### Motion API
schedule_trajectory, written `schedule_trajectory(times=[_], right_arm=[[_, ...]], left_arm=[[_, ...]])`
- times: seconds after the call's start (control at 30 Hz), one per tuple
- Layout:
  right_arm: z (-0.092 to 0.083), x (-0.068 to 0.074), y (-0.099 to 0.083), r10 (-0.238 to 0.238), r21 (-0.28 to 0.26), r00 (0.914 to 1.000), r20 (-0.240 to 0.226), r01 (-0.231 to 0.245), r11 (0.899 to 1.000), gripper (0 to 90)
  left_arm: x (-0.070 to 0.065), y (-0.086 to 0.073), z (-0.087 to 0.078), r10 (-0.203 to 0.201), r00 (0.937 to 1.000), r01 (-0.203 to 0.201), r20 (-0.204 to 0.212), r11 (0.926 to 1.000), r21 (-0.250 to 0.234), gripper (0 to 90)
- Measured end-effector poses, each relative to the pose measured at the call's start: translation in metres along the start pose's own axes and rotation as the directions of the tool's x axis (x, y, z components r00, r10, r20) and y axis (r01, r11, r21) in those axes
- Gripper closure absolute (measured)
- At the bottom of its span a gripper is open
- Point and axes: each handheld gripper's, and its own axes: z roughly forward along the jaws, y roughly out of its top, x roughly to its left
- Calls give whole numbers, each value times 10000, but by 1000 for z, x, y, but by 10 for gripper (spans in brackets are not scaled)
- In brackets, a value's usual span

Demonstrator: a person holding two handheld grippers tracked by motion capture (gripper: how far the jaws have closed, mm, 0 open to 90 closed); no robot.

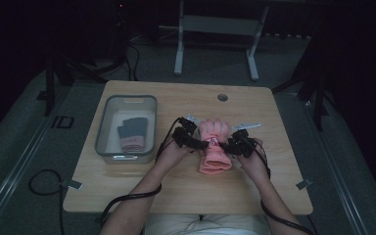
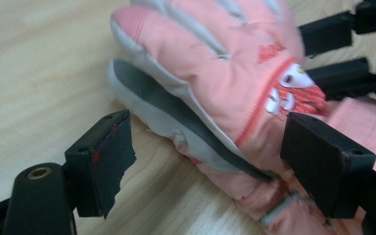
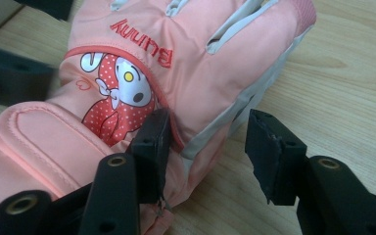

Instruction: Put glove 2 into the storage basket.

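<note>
A pink padded winter glove with grey trim and a cartoon rabbit print [image 1: 214,144] lies flat near the middle of the light wooden bench [image 1: 127,186], its fingers pointing away from you and its cuff toward you. Your left gripper [image 2: 208,161] is wide open, with one jaw on the bare wood and the other over the wrist part of the glove; it grips nothing. Your right gripper [image 3: 203,152] is also open, and its jaws stand on both sides of the glove's grey edge, one resting on the printed back and one beside it over the wood. In the high view the two grippers meet the glove from opposite sides at the wrist. To your left, well apart from the glove, stands a clear plastic bin [image 1: 104,128] that holds a dark grey glove with a pink cuff [image 1: 132,134].
</note>
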Motion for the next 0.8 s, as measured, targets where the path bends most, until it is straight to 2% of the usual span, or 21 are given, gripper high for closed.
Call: schedule_trajectory(times=[0.03,0.1,0.13,0.2,0.23,0.3,0.33,0.43,0.47,0.53,0.57,0.73,0.77,0.8], right_arm=[[1,1,0,-36,37,10000,11,36,10000,515],[4,1,1,-55,193,10000,-56,56,9998,516],[5,0,1,104,271,9998,-186,-99,9996,517],[9,-2,2,444,413,9976,-531,-423,9983,530],[12,-4,2,607,462,9945,-849,-569,9973,565],[15,-6,1,781,441,9887,-1279,-730,9964,597],[16,-6,1,779,407,9875,-1371,-730,9965,612],[16,-5,1,693,337,9869,-1455,-650,9973,649],[16,-4,1,708,325,9865,-1474,-668,9972,660],[15,-3,1,717,227,9865,-1473,-691,9974,689],[15,-1,1,641,159,9881,-1397,-624,9979,699],[9,0,2,899,-132,9838,-1552,-931,9956,736],[7,0,2,862,-190,9837,-1580,-903,9957,739],[5,0,3,865,-251,9834,-1593,-916,9955,741]], left_arm=[[5,-2,8,-596,9979,591,269,9981,190,194],[9,-6,14,-979,9940,963,480,9947,352,196],[11,-7,17,-1141,9917,1117,586,9928,430,199],[17,-11,22,-1603,9831,1554,890,9861,591,206],[20,-13,24,-1774,9764,1703,1230,9832,662,237],[25,-17,27,-2151,9551,2036,2036,9761,762,361],[27,-17,28,-2262,9463,2124,2308,9736,835,411],[27,-16,27,-2293,9361,2102,2666,9727,983,553],[26,-15,26,-2241,9381,2041,2643,9737,1011,601],[22,-13,24,-1983,9505,1785,2391,9786,1023,720],[21,-12,23,-1917,9532,1726,2337,9799,996,743],[18,-10,18,-1927,9513,1786,2407,9807,791,795],[17,-9,14,-1822,9501,1710,2532,9831,659,799],[17,-7,12,-1691,9523,1594,2539,9855,586,801]])
